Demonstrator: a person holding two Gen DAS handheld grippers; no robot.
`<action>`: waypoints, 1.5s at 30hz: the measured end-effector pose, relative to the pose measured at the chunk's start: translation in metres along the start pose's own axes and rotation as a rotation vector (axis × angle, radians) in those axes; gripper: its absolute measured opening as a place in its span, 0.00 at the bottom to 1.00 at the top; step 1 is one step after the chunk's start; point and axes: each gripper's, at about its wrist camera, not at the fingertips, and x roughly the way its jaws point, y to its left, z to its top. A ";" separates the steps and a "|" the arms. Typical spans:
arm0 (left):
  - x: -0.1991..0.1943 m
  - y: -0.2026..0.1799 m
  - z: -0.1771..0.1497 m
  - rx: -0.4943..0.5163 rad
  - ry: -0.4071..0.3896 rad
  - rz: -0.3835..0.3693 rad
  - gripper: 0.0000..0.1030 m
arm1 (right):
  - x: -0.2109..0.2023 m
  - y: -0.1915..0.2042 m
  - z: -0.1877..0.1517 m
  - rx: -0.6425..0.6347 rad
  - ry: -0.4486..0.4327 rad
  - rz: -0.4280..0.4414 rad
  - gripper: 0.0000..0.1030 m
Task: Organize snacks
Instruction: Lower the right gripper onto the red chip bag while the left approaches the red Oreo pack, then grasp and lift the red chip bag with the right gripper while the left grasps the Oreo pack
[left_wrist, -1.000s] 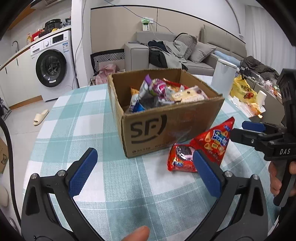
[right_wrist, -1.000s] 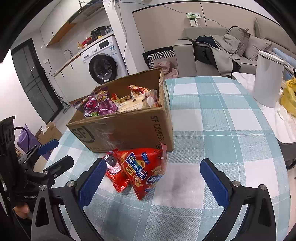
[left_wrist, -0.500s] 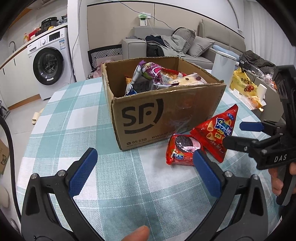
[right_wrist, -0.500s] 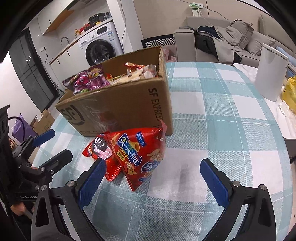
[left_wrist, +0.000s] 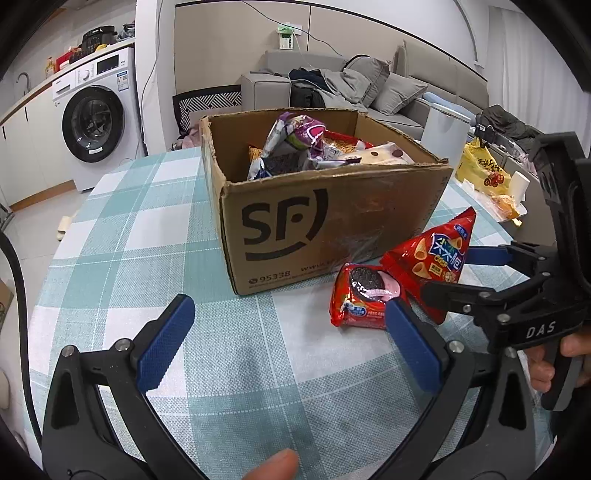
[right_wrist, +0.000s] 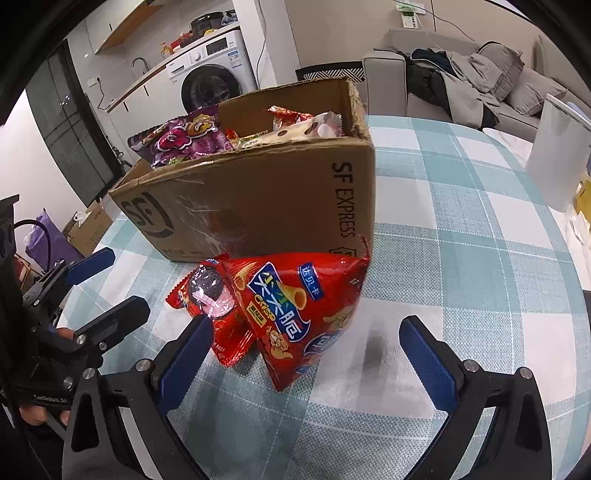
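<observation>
A cardboard SF box (left_wrist: 295, 221) (right_wrist: 266, 206) holding several snack packs stands on the checked table. Against its front lie a red triangular crisp bag (left_wrist: 436, 258) (right_wrist: 295, 310) and a red cookie pack (left_wrist: 364, 299) (right_wrist: 210, 295). My left gripper (left_wrist: 284, 336) is open and empty, low over the table left of the cookie pack. My right gripper (right_wrist: 306, 354) is open, with the crisp bag between its fingers; it also shows in the left wrist view (left_wrist: 469, 273), straddling the bag's lower right.
A white bin (right_wrist: 557, 155) stands at the table's right edge. A yellow bag (left_wrist: 480, 170) and wrappers lie on a side table beyond. A sofa (left_wrist: 362, 88) and washing machine (left_wrist: 96, 122) stand behind. Bare tablecloth (left_wrist: 147, 229) lies left of the box.
Both grippers have moved forward and lower toward the two red packs. The right gripper's fingers now reach around the crisp bag. Nothing has been gripped.
</observation>
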 end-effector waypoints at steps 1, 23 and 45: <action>0.000 0.000 0.000 0.000 -0.001 0.001 1.00 | 0.000 0.000 0.000 0.002 -0.006 -0.002 0.99; 0.008 0.005 -0.004 -0.014 0.017 0.001 1.00 | 0.013 0.002 0.001 -0.025 -0.015 0.024 0.60; 0.014 -0.018 -0.008 0.029 0.052 -0.024 1.00 | -0.042 -0.011 -0.024 0.010 -0.151 0.078 0.51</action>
